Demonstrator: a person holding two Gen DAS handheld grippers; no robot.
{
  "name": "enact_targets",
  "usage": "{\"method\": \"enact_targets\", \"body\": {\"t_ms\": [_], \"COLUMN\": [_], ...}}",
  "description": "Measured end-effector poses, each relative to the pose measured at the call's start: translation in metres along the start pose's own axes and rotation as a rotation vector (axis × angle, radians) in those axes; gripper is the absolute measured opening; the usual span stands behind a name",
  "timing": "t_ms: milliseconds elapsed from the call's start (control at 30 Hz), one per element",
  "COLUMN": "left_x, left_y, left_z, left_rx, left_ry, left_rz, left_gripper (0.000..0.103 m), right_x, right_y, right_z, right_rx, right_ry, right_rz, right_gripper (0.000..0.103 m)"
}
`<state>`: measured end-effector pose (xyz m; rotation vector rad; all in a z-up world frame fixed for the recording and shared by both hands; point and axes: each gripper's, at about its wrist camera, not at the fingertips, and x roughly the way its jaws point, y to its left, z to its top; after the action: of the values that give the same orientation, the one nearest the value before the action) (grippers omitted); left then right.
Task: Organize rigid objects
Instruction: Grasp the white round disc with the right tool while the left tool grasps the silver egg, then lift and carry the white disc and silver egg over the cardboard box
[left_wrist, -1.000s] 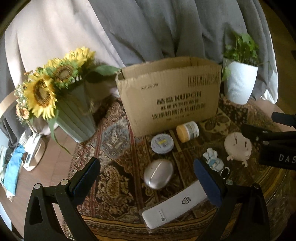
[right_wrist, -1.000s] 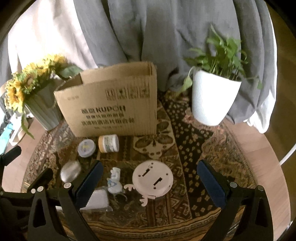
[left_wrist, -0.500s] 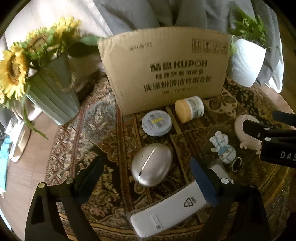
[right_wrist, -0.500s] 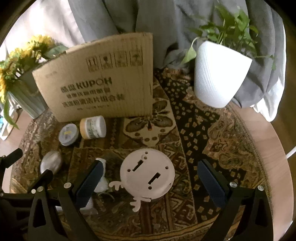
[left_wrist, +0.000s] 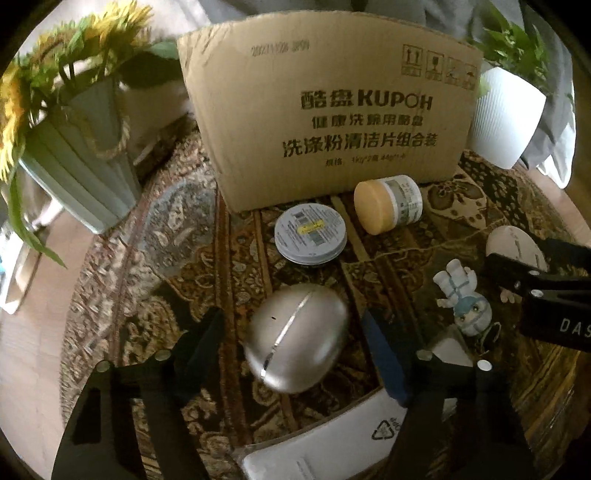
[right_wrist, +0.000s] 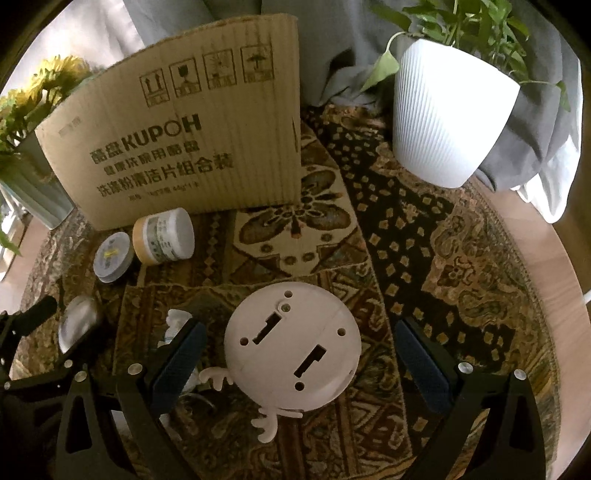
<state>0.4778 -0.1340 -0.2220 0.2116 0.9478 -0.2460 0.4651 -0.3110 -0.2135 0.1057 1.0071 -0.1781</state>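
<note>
Evidently both hands are working at once. The left hand-held gripper (left_wrist: 295, 354) is closing its jaws around the silver egg-shaped case (left_wrist: 295, 341), which is lying on the patterned cloth of the counter (left_wrist: 155, 258) towards its near edge; the pads are not yet pressing on it. The right hand-held gripper (right_wrist: 295, 365) is standing wide open astride the white round antlered gadget (right_wrist: 291, 347), nothing held.

The egg is looking smooth and rounded, so pads closing off its widest line are risking squirting it towards the white boxed item (left_wrist: 332, 443) at the near edge. The toy figurine (left_wrist: 463, 301) is lying just beside the left gripper's right finger (left_wrist: 384, 358) and risking a knock. On the right, the thin antlers (right_wrist: 269, 424) are likely to snag. The cardboard box (left_wrist: 328, 110), presumably the destination, is standing at the far side.
</note>
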Motion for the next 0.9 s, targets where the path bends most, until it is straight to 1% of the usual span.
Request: {"method": "enact_targets", "body": {"t_ms": [100, 167, 200, 233, 333, 433, 567, 900], "left_x": [0.005, 0.007, 0.007, 0.007, 0.006, 0.004, -0.009, -0.051], "left_y": [0.000, 0.000, 0.000, 0.000, 0.001, 0.001, 0.000, 0.006], "left_z": [-0.001, -0.002, -0.002, -0.002, -0.001, -0.001, 0.001, 0.016], "left_rx": [-0.017, -0.030, -0.035, -0.037, -0.050, -0.056, -0.060, -0.088], "left_ry": [0.023, 0.031, 0.024, 0.022, 0.023, 0.019, -0.006, -0.098], "left_rz": [-0.020, -0.024, -0.024, -0.026, -0.041, -0.048, -0.049, -0.025], "left_gripper": [0.063, 0.060, 0.057, 0.058, 0.057, 0.057, 0.057, 0.057], "right_x": [0.004, 0.005, 0.005, 0.006, 0.009, 0.008, 0.002, -0.039], "right_y": [-0.001, -0.001, -0.001, -0.001, 0.000, 0.000, 0.000, 0.006], "right_z": [-0.001, -0.002, -0.002, -0.002, -0.002, -0.003, -0.005, 0.003], "right_rx": [0.007, 0.004, 0.000, -0.003, -0.006, -0.013, -0.015, -0.028], "right_ry": [0.014, 0.018, 0.021, 0.023, 0.033, 0.030, 0.022, -0.079], "right_rz": [0.002, 0.001, -0.004, 0.002, 0.030, 0.032, 0.044, 0.066], "right_gripper": [0.100, 0.097, 0.090, 0.082, 0.076, 0.076, 0.076, 0.076]}}
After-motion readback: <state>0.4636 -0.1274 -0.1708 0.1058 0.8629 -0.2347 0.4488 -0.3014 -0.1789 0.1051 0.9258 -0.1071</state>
